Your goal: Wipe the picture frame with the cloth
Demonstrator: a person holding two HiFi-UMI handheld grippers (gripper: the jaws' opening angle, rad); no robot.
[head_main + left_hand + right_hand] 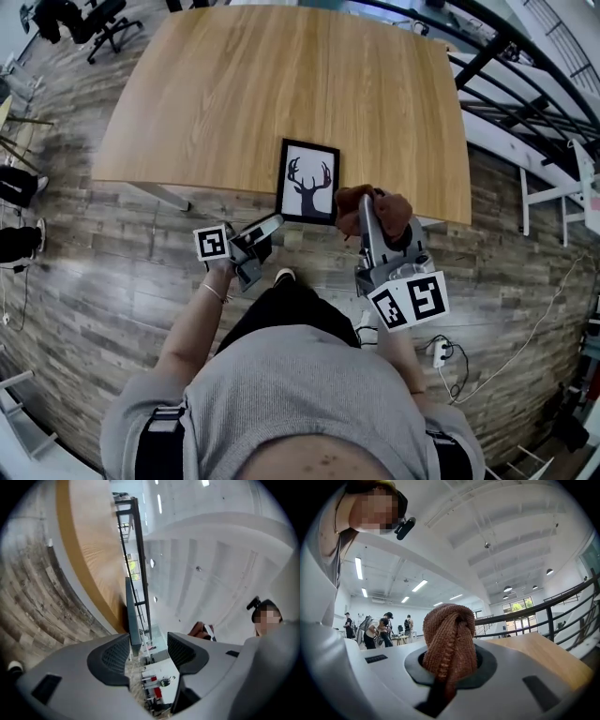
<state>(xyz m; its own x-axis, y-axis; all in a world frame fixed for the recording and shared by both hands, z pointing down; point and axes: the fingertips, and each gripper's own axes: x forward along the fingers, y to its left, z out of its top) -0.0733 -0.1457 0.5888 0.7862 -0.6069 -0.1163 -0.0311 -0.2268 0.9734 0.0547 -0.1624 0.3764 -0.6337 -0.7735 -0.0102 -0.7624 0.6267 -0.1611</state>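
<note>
The black picture frame [307, 181] with a deer-antler print lies flat on the wooden table [234, 94], near its front edge. My left gripper [270, 227] reaches its near left corner. In the left gripper view the frame [132, 616] shows edge-on as a thin dark slab running in between the pads of the left gripper [147, 646]. The jaws stand apart and a gap shows beside the slab. My right gripper [368, 204] hovers just right of the frame, shut on a bunched brown knitted cloth [392, 212]. The cloth [450, 634] bulges up out of the right gripper [449, 666].
The table's front edge lies right under both grippers, with plank floor [94, 281] below. A black office chair [98, 23] stands far left, and a dark railing [525, 84] runs along the right. A power strip with a cable [441, 352] lies on the floor. Several people [379, 630] stand far off.
</note>
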